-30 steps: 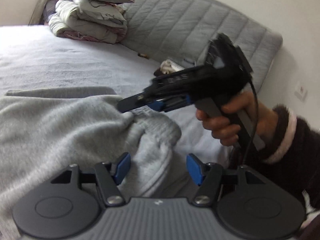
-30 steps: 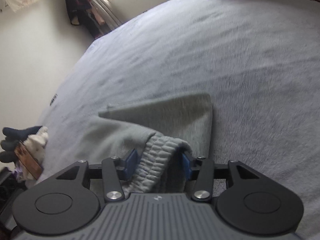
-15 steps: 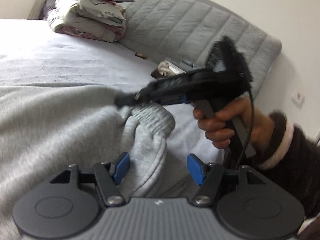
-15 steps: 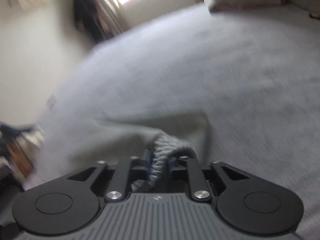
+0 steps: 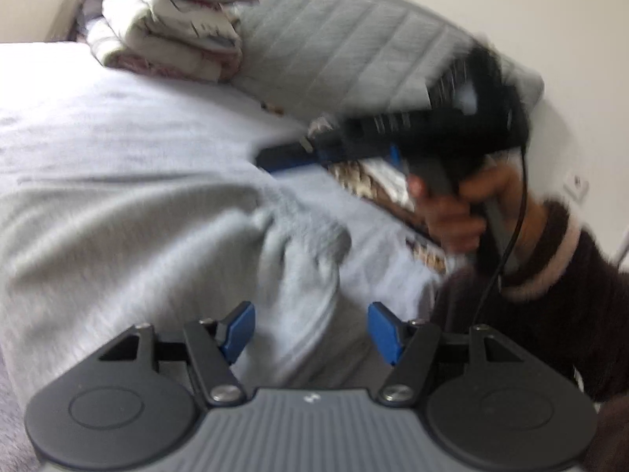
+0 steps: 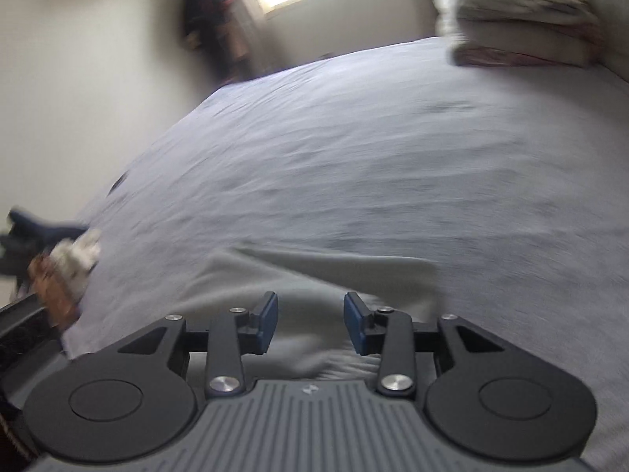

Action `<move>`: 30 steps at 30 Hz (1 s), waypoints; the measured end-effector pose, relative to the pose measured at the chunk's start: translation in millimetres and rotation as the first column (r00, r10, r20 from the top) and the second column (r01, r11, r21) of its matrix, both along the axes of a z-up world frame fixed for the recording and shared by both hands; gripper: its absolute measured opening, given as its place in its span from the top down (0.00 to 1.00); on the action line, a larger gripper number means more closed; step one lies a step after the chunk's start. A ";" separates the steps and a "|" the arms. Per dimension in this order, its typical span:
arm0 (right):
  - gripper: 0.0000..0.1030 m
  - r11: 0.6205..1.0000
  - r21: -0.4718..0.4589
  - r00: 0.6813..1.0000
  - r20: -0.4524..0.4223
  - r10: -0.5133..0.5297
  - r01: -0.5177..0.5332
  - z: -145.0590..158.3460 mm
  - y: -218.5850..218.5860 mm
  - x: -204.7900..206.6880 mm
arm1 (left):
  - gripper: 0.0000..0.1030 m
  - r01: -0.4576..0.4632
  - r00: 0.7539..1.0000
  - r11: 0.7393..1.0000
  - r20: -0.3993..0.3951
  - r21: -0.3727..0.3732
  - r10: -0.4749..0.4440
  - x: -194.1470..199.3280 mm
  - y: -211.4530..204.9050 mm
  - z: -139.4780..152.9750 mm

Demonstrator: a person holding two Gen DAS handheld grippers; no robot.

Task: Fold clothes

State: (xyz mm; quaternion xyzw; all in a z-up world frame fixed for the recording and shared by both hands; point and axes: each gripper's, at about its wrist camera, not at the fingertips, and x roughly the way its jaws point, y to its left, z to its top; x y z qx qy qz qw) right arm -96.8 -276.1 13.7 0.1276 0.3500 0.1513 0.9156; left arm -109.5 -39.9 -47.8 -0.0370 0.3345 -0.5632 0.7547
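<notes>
The right gripper [image 6: 310, 322] has let go of the ribbed waistband [image 5: 314, 228] and lifted clear, jaws now spread with nothing between them. The left gripper [image 5: 310, 332] gapes wide over the grey sweatpants [image 5: 118, 236], touching nothing. They lie flat on the bed [image 6: 393, 157], long axis running left from the near-right waistband.

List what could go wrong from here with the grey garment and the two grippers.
1. Both the left gripper and the right gripper are open, so the grey garment lies unheld; its bunched ribbed cuff may settle into a crooked fold.
2. Both views are motion-blurred; a fast regrasp might pinch the bed sheet along with the fabric.
</notes>
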 end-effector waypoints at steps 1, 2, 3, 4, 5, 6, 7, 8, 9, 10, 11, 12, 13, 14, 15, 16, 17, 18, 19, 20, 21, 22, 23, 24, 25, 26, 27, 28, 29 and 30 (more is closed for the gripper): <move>0.61 0.999 -0.009 0.999 -0.008 0.035 -0.035 -0.7 13.8 5.9 | 0.37 0.016 1.000 1.000 0.014 0.011 -0.017 -1.9 -2.5 -3.3; 0.61 0.998 -0.017 0.998 -0.021 0.067 -0.067 -2.7 27.3 12.1 | 0.37 0.026 0.999 1.000 0.035 0.017 -0.027 -5.5 -3.1 -6.3; 0.61 0.995 -0.026 0.995 -0.034 0.098 -0.098 -4.9 40.9 18.2 | 0.37 0.035 0.998 0.999 0.056 0.022 -0.037 -9.1 -3.6 -9.2; 0.61 0.991 -0.046 0.991 -0.045 0.125 -0.127 -7.7 54.9 23.7 | 0.37 0.040 0.997 0.999 0.070 0.023 -0.042 -12.1 -3.2 -11.5; 0.61 0.986 -0.066 0.987 -0.057 0.151 -0.155 -10.8 68.7 29.0 | 0.37 0.040 0.996 0.999 0.075 0.017 -0.041 -15.2 -0.7 -13.6; 0.61 0.980 -0.091 0.983 -0.072 0.170 -0.176 -15.3 80.8 33.8 | 0.37 0.036 0.997 0.999 0.069 0.007 -0.037 -15.9 1.2 -15.3; 0.61 0.974 -0.115 0.978 -0.088 0.188 -0.198 -19.8 93.0 38.6 | 0.37 0.032 0.998 0.999 0.062 -0.003 -0.032 -16.3 2.8 -16.5; 0.61 0.966 -0.137 0.973 -0.104 0.205 -0.218 -24.4 104.7 43.6 | 0.37 0.029 0.998 1.000 0.060 -0.010 -0.028 -17.3 4.4 -17.2; 0.61 0.962 -0.150 0.970 -0.120 0.213 -0.230 -29.8 113.3 49.4 | 0.37 0.027 0.998 1.000 0.063 -0.014 -0.026 -18.6 5.1 -17.8; 0.61 0.959 -0.159 0.967 -0.133 0.215 -0.235 -34.6 119.5 55.1 | 0.37 0.025 0.998 0.999 0.065 -0.019 -0.024 -20.0 5.6 -18.4; 0.61 0.959 -0.164 0.968 -0.138 0.209 -0.230 -38.5 122.4 61.6 | 0.37 0.022 0.998 0.999 0.066 -0.025 -0.020 -20.7 2.9 -19.3; 0.61 0.960 -0.166 0.969 -0.142 0.202 -0.225 -42.1 124.8 68.1 | 0.37 0.018 0.998 0.999 0.068 -0.031 -0.016 -21.9 4.4 -20.2; 0.62 0.964 -0.157 0.972 -0.132 0.197 -0.216 -44.3 124.4 74.7 | 0.37 0.015 0.997 0.999 0.070 -0.035 -0.013 -23.4 5.5 -20.5; 0.62 0.969 -0.143 0.975 -0.122 0.186 -0.203 -44.9 123.1 81.1 | 0.37 0.012 0.997 0.999 0.071 -0.038 -0.010 -24.4 6.6 -20.4; 0.62 0.975 -0.127 0.979 -0.115 0.170 -0.185 -45.0 121.6 87.3 | 0.37 0.011 0.997 0.999 0.073 -0.039 -0.008 -25.6 7.7 -19.8; 0.62 0.980 -0.112 0.982 -0.109 0.155 -0.167 -45.1 120.2 93.4 | 0.37 0.009 0.997 0.999 0.075 -0.040 -0.006 -26.6 8.8 -19.1; 0.62 0.983 -0.103 0.984 -0.106 0.142 -0.153 -45.4 120.1 99.1 | 0.38 0.003 0.997 0.999 0.077 -0.045 0.000 -26.1 11.9 -16.4; 0.62 0.986 -0.095 0.986 -0.104 0.131 -0.141 -45.6 119.8 104.4 | 0.38 -0.003 0.997 0.999 0.080 -0.051 0.007 -25.5 15.0 -13.8; 0.62 0.987 -0.085 0.986 -0.105 0.127 -0.136 -45.5 118.4 107.0 | 0.38 -0.008 0.997 0.998 0.082 -0.056 0.013 -24.9 18.1 -11.1; 0.62 0.988 -0.079 0.987 -0.105 0.122 -0.131 -44.3 117.6 108.2 | 0.38 -0.014 0.996 0.998 0.084 -0.062 0.019 -24.4 21.2 -8.5; 0.62 0.989 -0.073 0.988 -0.102 0.118 -0.126 -41.9 116.1 107.2 | 0.37 -0.020 0.996 0.998 0.086 -0.067 0.025 -23.8 24.3 -5.8; 0.62 0.990 -0.066 0.989 -0.091 0.115 -0.121 -37.9 114.3 104.1 | 0.37 -0.025 0.996 0.997 0.088 -0.072 0.032 -23.3 27.3 -3.1; 0.62 0.991 -0.060 0.990 -0.080 0.112 -0.117 -34.0 112.4 100.9 | 0.37 -0.031 0.995 0.996 0.090 -0.078 0.038 -22.7 30.4 -0.5; 0.61 0.992 -0.058 0.991 -0.070 0.110 -0.114 -29.8 109.0 96.4 | 0.37 -0.037 0.995 0.996 0.092 -0.083 0.044 -22.2 33.5 2.2; 0.61 0.992 -0.059 0.992 -0.062 0.107 -0.111 -26.6 106.1 91.2 | 0.37 -0.042 0.994 0.995 0.094 -0.089 0.051 -21.6 36.6 4.8; 0.61 0.992 -0.061 0.993 -0.055 0.105 -0.109 -23.6 103.4 85.9 | 0.37 -0.049 0.994 0.994 0.096 -0.095 0.058 -20.9 39.8 7.5; 0.61 0.991 -0.071 0.993 -0.052 0.109 -0.113 -22.4 102.2 80.1 | 0.36 -0.074 0.992 0.991 0.096 -0.111 0.085 -16.2 45.9 10.2; 0.61 0.990 -0.080 0.992 -0.050 0.113 -0.117 -21.3 101.0 74.7 | 0.36 -0.097 0.990 0.988 0.090 -0.116 0.108 -10.7 49.7 11.5; 0.61 0.989 -0.086 0.991 -0.053 0.119 -0.123 -21.2 100.1 71.4 | 0.36 -0.113 0.989 0.987 0.082 -0.113 0.123 -6.2 52.7 11.5; 0.61 0.988 -0.091 0.991 -0.057 0.124 -0.129 -22.3 99.8 67.0 | 0.36 -0.115 0.990 0.988 0.075 -0.099 0.123 -3.7 52.0 10.7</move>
